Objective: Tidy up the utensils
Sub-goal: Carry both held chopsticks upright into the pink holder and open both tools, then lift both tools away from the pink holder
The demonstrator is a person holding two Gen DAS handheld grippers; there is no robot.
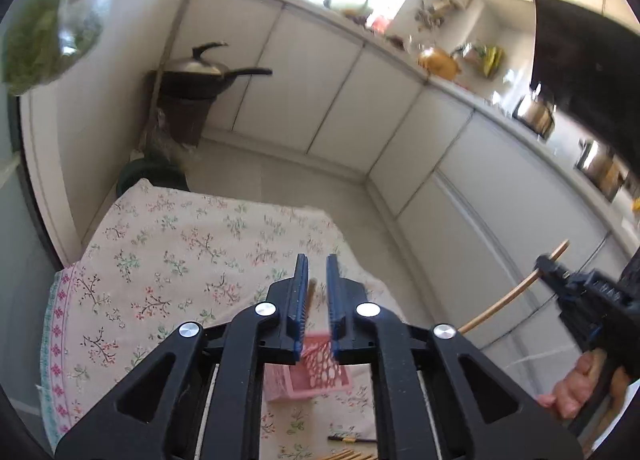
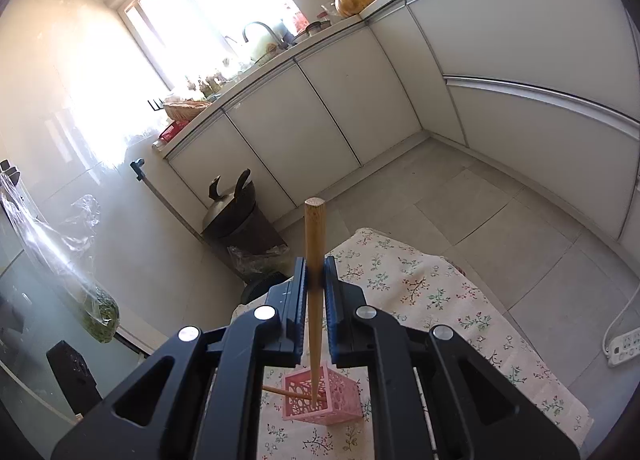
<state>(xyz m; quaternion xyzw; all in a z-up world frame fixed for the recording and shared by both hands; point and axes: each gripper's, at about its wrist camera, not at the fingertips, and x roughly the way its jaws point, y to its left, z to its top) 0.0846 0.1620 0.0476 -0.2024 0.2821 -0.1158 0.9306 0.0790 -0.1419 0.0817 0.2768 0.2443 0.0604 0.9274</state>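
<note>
Right gripper (image 2: 316, 280) clamps a wooden chopstick (image 2: 314, 244) upright above the pink basket (image 2: 320, 400); left gripper (image 1: 317, 276) narrowly parted, empty, over the near flowered tablecloth (image 1: 160, 244).

The left gripper (image 1: 317, 272) is a black moulded-plastic frame with 2 flat, straight fingers lined in ribbed blue rubber pads (image 1: 299, 300), 4 round silver screw heads across its linkage arms, triangular cut-outs in the outer arms, and thin pale rods running back beneath the frame; the right gripper (image 2: 315, 274) is the same build, black with blue ribbed pads (image 2: 330, 300), 4 silver screw heads and matching triangular cut-outs. In the left wrist view its side shows a blocky black body with blue trim, gripped by a person's hand (image 1: 576, 388) on a black handle, below a dark patterned sleeve (image 1: 632, 276).
</note>
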